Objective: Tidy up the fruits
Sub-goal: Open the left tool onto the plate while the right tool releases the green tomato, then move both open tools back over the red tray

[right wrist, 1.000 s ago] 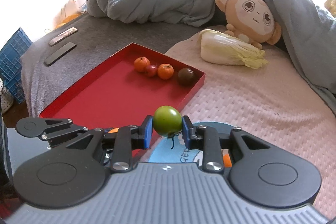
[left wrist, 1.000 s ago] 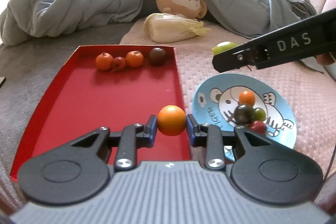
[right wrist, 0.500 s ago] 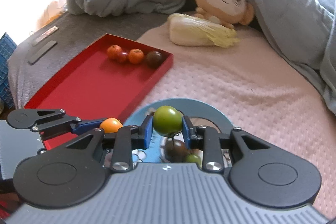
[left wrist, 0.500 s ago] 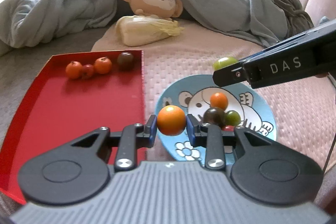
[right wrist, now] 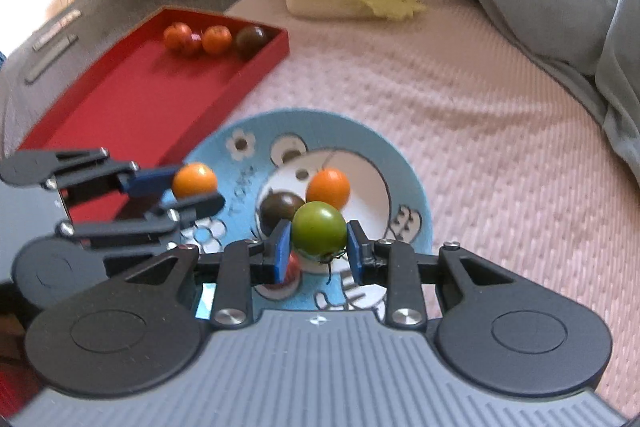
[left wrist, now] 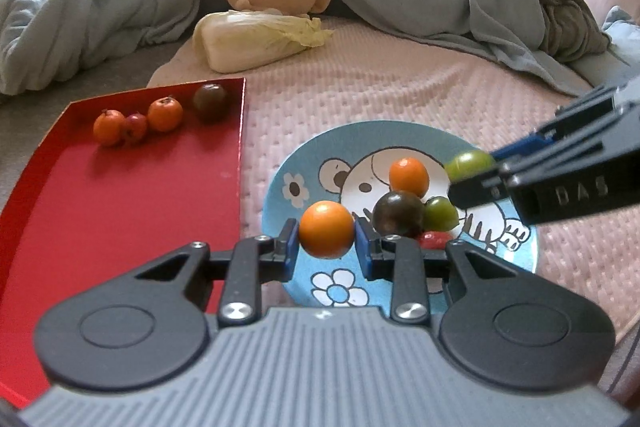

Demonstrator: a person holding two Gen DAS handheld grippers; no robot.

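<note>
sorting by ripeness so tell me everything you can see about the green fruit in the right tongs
The green fruit is small, round and smooth, a glossy mid green with a slightly yellower top, like an unripe tomato. A thin dark stem and dried calyx hang from its underside. It is pinched on both sides by the blue pads of the right tongs, held clear above the blue cartoon plate, over the fruits already lying there. From the left wrist view it shows at the plate's far right side.

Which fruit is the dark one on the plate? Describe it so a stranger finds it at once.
Start at the round blue plate with the cartoon bear, right of the red tray. In its fruit cluster, the dark tomato lies below the orange fruit, beside the green one. It alone there is brownish-black.
</note>
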